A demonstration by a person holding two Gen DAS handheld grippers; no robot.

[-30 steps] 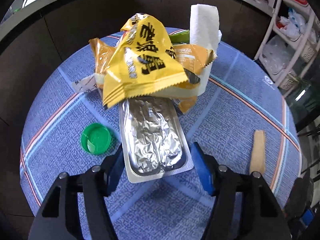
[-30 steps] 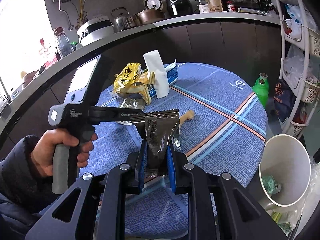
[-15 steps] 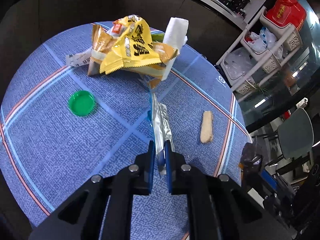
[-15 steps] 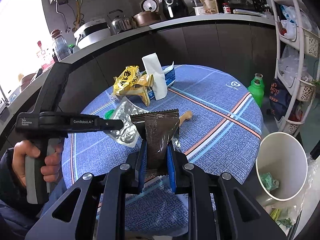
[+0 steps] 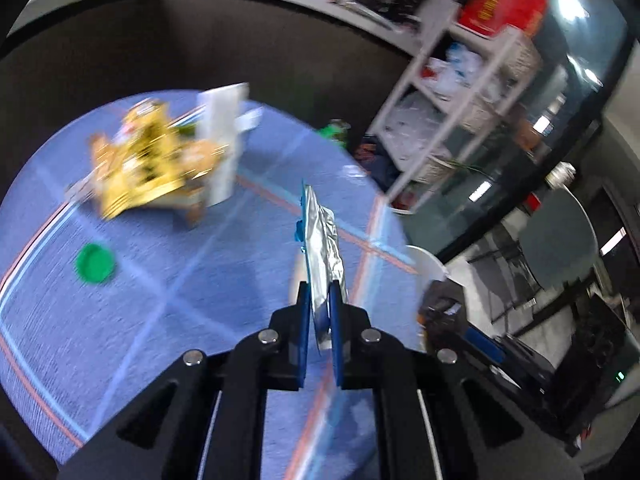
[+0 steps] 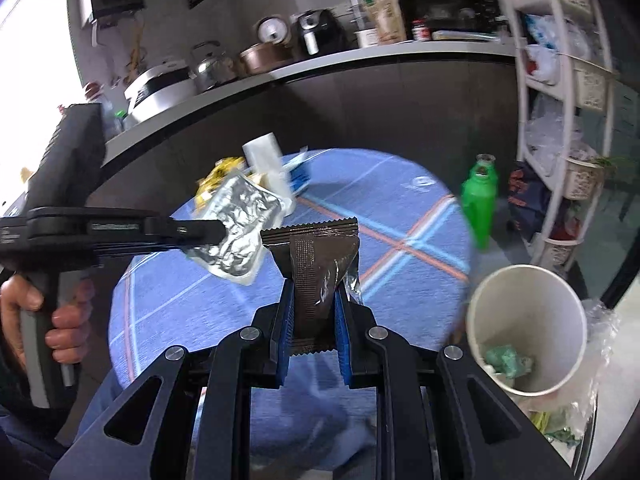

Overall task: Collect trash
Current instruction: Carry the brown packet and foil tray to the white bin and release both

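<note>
My left gripper (image 5: pixel 319 300) is shut on a silver foil packet (image 5: pixel 322 240), held edge-on above the blue round table (image 5: pixel 160 288); the packet also shows in the right wrist view (image 6: pixel 238 232), lifted in the air. My right gripper (image 6: pixel 312 300) is shut on a dark brown wrapper (image 6: pixel 316 264), held above the table's near edge. A white trash bin (image 6: pixel 524 320) with scraps inside stands at the lower right; its rim shows in the left wrist view (image 5: pixel 426 256).
Yellow snack bags (image 5: pixel 140 172) and a white tissue pack (image 5: pixel 220 140) lie at the table's far side. A green cap (image 5: pixel 95 263) lies at left. A green bottle (image 6: pixel 480 200) and a white shelf rack (image 6: pixel 560 120) stand beyond the table.
My left gripper has closed on the foil packet, lifted it off the table and swung right toward the bin. My right gripper has moved right, closer to the bin, still holding the brown wrapper.
</note>
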